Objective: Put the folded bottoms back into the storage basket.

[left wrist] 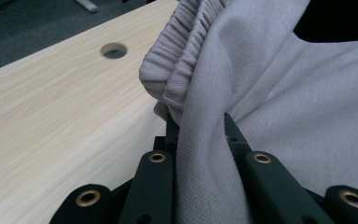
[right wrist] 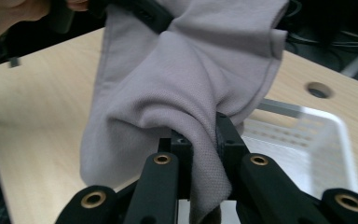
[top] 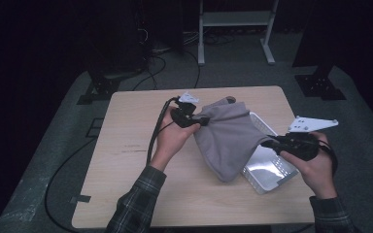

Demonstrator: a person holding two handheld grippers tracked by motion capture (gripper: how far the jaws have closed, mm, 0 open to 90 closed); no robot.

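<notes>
In the high view, the table (top: 126,170) fills the middle of the frame. My left gripper (top: 200,120) sits at centre, my right gripper (top: 268,142) to its right and lower. The garment (top: 228,138) hangs between them, pinched at both ends, above the tabletop. The basket (top: 272,172) stands on the table at lower right, partly behind the garment. A cable hole (left wrist: 113,50) lies upper left in the left gripper view.

Dim room, grey carpet floor (top: 53,160), wooden table (top: 126,170), white frame (top: 233,19) behind
</notes>
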